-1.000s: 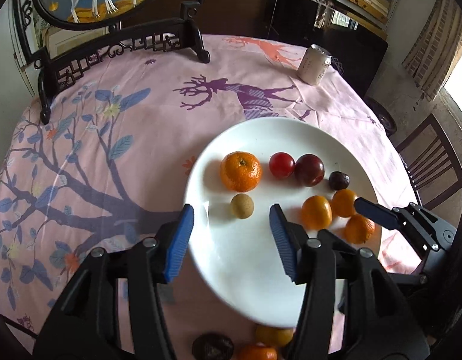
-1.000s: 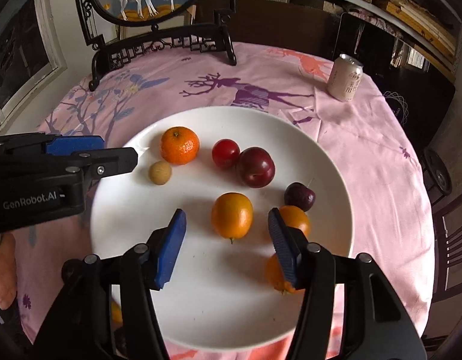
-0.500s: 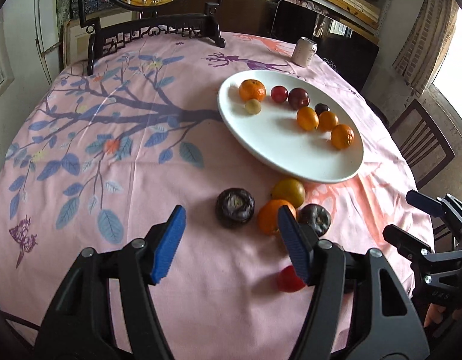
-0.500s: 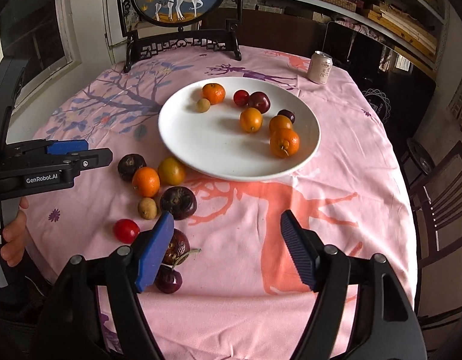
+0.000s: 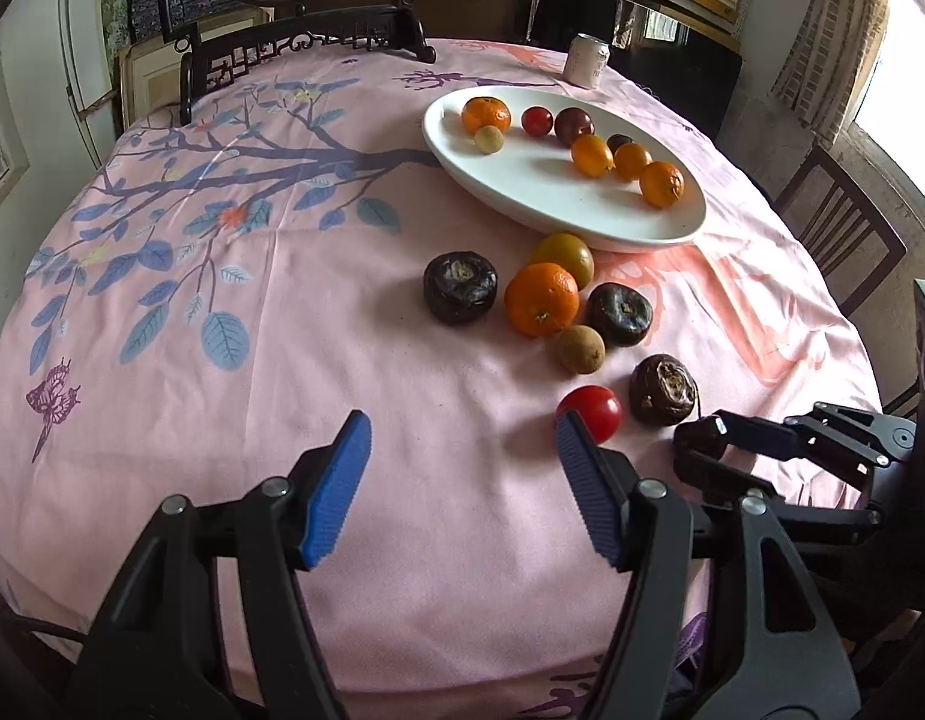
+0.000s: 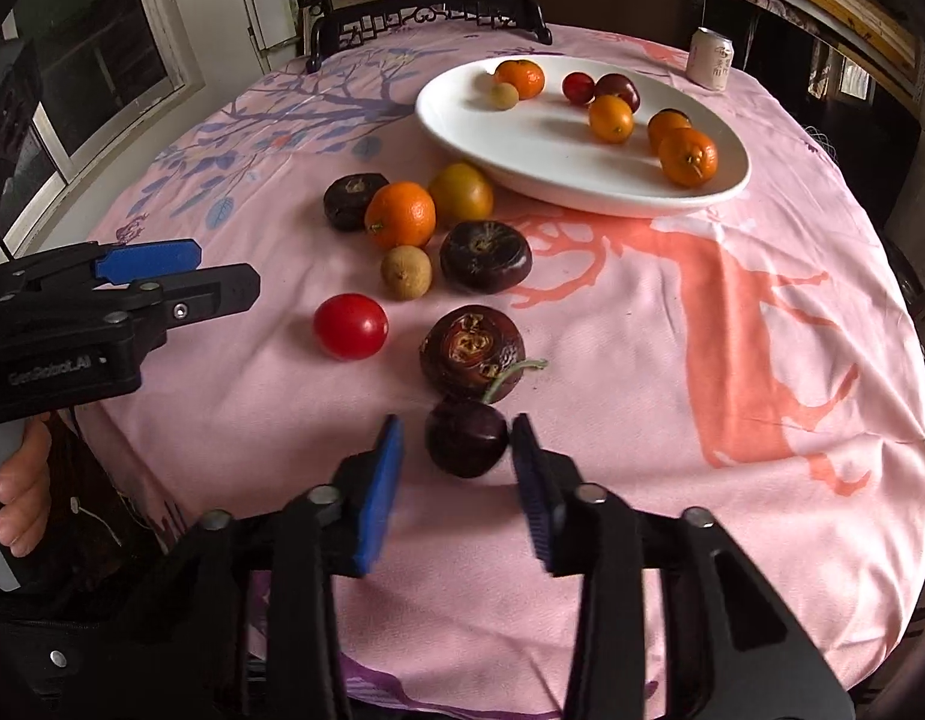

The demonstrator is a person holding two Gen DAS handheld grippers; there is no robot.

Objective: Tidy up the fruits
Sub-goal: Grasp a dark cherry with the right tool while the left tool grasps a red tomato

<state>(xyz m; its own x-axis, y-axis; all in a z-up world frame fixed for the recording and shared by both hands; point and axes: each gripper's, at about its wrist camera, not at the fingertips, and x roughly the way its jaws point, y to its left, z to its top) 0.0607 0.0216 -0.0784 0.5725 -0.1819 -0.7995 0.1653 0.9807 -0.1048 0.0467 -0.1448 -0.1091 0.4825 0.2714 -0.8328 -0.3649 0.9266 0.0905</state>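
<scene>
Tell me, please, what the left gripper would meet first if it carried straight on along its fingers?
Probably just the pink patterned tablecloth: nothing lies between the left gripper's open jaws. The small red tomato sits beside its right fingertip, likely just off the line, though depth is unclear.

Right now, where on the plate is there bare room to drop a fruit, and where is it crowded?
Bare: the near half of the plate, between its front rim and the kumquat. The far arc is crowded: tangerine, longan, cherry tomato, plum. On the cloth, loose fruit crowds the plate's front-left approach; the red-tree print to the right is free.
</scene>
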